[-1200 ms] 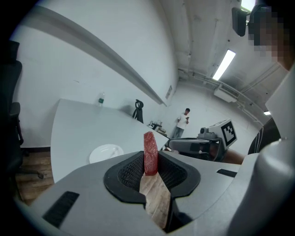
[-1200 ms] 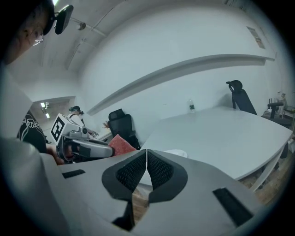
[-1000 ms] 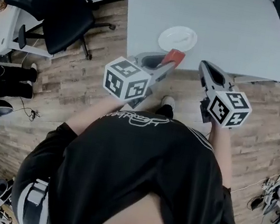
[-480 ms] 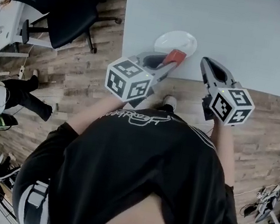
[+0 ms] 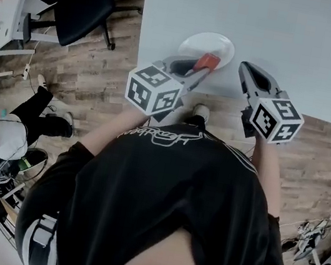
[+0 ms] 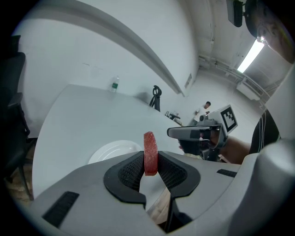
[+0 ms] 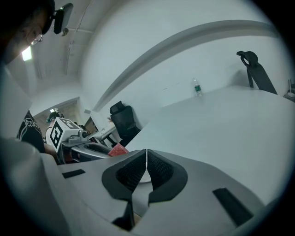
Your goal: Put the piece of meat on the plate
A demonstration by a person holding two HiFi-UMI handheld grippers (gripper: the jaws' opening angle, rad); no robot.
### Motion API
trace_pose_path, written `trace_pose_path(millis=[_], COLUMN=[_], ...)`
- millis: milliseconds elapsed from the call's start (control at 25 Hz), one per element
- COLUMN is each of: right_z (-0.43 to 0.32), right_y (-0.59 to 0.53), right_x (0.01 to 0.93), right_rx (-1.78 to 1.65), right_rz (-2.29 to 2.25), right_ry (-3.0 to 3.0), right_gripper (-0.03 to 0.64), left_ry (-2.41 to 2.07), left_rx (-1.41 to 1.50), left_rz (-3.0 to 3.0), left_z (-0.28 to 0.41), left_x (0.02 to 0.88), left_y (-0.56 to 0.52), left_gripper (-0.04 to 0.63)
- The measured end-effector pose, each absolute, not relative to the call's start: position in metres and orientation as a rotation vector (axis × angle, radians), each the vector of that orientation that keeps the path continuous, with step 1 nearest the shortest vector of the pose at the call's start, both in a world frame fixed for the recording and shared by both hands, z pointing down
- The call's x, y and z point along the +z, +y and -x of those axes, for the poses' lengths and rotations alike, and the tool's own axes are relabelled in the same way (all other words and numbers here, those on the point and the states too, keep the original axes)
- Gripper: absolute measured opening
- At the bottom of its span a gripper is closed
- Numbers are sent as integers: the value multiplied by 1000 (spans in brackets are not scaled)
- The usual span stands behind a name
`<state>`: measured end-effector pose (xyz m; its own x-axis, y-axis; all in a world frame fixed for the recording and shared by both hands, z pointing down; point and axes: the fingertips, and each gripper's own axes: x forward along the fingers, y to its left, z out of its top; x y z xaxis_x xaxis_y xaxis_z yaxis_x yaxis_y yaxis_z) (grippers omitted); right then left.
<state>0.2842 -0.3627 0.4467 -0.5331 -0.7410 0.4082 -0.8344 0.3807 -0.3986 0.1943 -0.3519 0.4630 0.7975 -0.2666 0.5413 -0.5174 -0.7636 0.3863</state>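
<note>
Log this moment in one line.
left tongs: shut on meat | right tongs: shut, empty | meat: held on edge, not yet on plate | plate: bare

No text readable. White lettering across black shirt (image 5: 155, 136): upside down, too warped to make out. Label on bottle (image 6: 114, 84): too small.

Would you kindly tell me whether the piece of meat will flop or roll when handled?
The piece of meat sticks up from the left gripper's jaws without drooping, so it is probably stiff. It looks flat, so rolling seems unlikely.
</note>
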Motion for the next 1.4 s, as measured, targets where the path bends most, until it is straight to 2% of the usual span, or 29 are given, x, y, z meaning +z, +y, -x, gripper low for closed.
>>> trace_pose_path(millis=[640,1400], right_z=[-285,-284], right_y=[-377,-376], right_x=[473,481], right_rx=[919,952], right_rz=[-1353,-1327], right_ry=[-2438,-2413], right_gripper=[11,11], left_ry=[-588,-498], left_rx=[770,735], left_rz=[-2413,-2354], left_z=[-194,-189], left_x=[510,515], left_y=[-366,-376], left_gripper=[91,92])
